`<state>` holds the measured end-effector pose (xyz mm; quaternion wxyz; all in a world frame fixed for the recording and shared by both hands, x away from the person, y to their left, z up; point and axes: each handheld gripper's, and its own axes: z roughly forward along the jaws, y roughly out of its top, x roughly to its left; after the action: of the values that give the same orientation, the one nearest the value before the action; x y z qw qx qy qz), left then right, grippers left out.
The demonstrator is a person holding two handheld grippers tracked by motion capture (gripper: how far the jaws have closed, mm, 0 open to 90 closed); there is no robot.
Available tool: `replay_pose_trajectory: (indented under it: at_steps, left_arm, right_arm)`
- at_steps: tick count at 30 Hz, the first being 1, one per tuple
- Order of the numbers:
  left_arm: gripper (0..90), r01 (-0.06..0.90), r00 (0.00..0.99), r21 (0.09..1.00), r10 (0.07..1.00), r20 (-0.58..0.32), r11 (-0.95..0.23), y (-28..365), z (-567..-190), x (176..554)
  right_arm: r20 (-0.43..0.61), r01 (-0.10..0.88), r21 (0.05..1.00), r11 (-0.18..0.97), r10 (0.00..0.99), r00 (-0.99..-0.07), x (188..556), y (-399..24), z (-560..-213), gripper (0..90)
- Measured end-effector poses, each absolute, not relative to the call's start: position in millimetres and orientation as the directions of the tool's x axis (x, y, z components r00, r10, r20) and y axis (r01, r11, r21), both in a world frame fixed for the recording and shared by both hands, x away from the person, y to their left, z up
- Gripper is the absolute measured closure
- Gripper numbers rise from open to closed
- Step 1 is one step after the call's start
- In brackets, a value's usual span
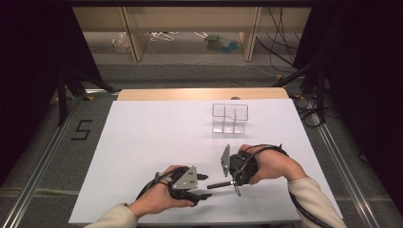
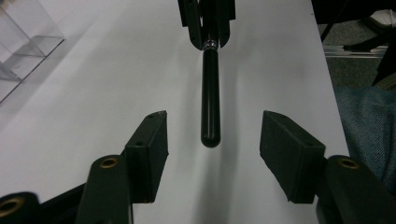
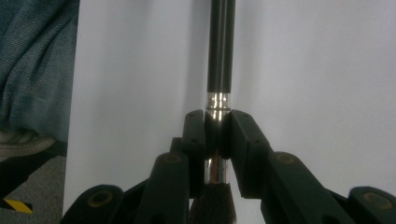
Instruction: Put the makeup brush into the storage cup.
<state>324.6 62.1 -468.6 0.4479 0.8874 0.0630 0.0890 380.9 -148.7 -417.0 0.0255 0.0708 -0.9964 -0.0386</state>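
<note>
A black make-up brush with a silver ferrule lies level just above the white board. My right gripper is shut on it at the ferrule, bristles behind the jaws and the handle pointing away. The handle's rounded end reaches between the jaws of my left gripper, which is open, its pads clear of the handle on both sides. In the high view my left gripper faces right, toward the right gripper.
A clear plastic organiser with dividers stands at the back of the board, also at the upper left of the left gripper view. Blue fabric lies beyond the board's edge. Cables and shelves sit on the floor behind the table.
</note>
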Motion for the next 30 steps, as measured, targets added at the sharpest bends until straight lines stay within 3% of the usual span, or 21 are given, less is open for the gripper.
replay_pose_trajectory:
  at_steps: [12,14,30]
  left_arm:
    - [48.7,0.032,0.977,0.796,0.185,0.101,-0.604,48,-472,331]
    - [49.2,0.036,0.977,0.795,0.187,0.098,-0.605,47,-473,332]
    - [55.9,0.036,0.979,0.793,0.181,0.095,-0.609,38,-474,335]
  right_arm:
    - [0.045,-0.178,0.078,0.981,-0.182,-0.982,382,-145,-420,77.0]
    - [0.037,-0.144,0.083,0.986,-0.148,-0.988,379,-144,-419,77.1]
    - [0.039,-0.153,0.098,0.983,-0.158,-0.987,379,-142,-417,77.1]
